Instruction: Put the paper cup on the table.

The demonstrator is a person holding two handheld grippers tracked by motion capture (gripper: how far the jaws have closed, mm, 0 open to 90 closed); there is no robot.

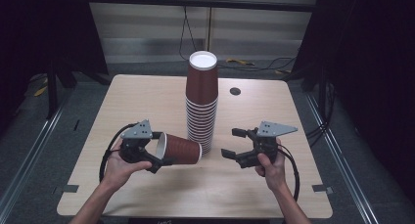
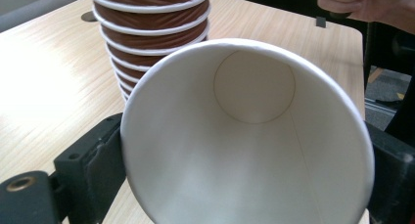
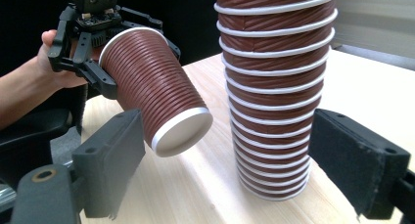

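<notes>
In my left gripper view the single cup (image 2: 247,136) blocks most of the scene, its white inside and base disc facing the camera; the stack of cups (image 2: 151,35) behind it is cut off at the top and the far hand (image 2: 364,6) is clipped at the frame edge. In my right gripper view the stack's top is cut off too, so I can't count it there; from the high view I count roughly fourteen or fifteen rims, lower ones too tight to be sure. Counts: one loose cup, one stack, two grippers, one table (image 1: 147,94), one dark round hole (image 1: 235,91) in the tabletop. My left gripper (image 1: 159,153) is clamped on the single cup at the rim end, cup lying sideways above the table, base just beside the stack's lower part. My right gripper (image 1: 235,143) stands wide open, holding nothing, near the stack's right side.
</notes>
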